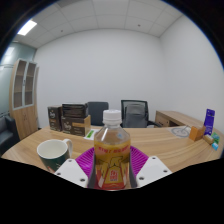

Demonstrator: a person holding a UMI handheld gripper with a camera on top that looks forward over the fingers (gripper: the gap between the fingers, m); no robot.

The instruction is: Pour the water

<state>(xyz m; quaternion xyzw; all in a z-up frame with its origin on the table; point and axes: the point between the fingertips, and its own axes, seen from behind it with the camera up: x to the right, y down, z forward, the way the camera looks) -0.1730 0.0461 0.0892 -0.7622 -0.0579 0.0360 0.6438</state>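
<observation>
Office room with wooden table [160,145], tongs [112,172] clenched on bottle [112,150] hiding its base, mug [53,153] beside

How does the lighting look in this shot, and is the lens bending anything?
Gripper view: ceiling panel lights give even, soft light, with no hard shadows on the wooden table; the wide-angle lens bows the walls and ceiling lines; the bottle between the fingers of the gripper sits very close and looks oversized next to the cup beside it.

Bottle [112,150] between the jaws, cup [53,153] to its left
</observation>
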